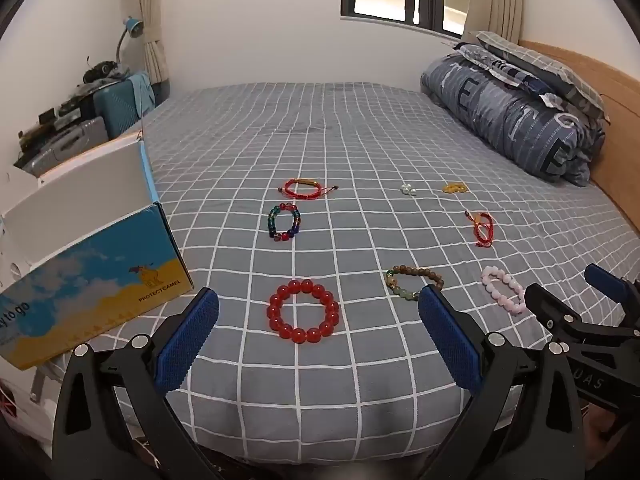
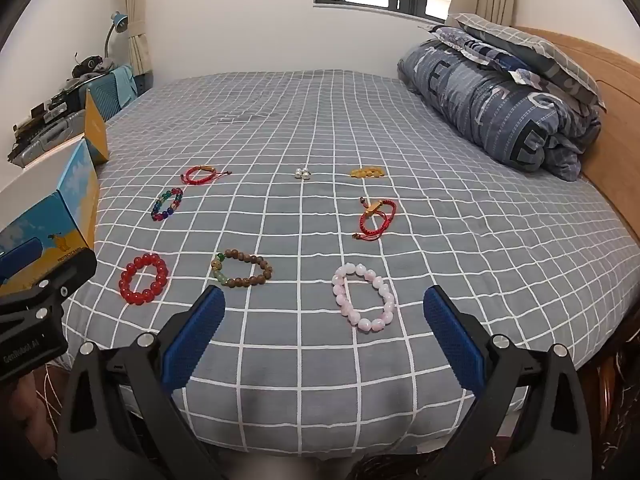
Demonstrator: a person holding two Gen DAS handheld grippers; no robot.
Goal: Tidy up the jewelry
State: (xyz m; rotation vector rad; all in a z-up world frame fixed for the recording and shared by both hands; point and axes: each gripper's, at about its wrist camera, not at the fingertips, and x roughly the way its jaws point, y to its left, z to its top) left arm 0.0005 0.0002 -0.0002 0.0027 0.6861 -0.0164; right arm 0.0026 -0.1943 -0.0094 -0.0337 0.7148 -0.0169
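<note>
Left gripper (image 1: pixel 318 336) and right gripper (image 2: pixel 324 332): side by side, pitched down over bed edge, jaws wide, empty. Bracelets on checked bedsheet (image 1: pixel 360 140); red bead bracelet (image 1: pixel 303 311) nearest left, pink bead bracelet (image 2: pixel 363 297) nearest right.

Rolled-up blue quilt (image 2: pixel 496 108) and checked pillow (image 2: pixel 532 52) by the wooden headboard (image 2: pixel 612 128), teal suitcase (image 1: pixel 118 108) plus blue desk lamp (image 1: pixel 132 28) off left.

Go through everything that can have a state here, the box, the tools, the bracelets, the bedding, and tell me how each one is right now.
Box: open, flaps up.
Left tool: open, holding nothing.
Right tool: open, holding nothing.
Red bead bracelet: lying flat on the bed sheet, untouched.
Pink bead bracelet: flat, untouched.
Brown bead bracelet: flat, untouched.
Duvet: rolled up by the headboard.
</note>
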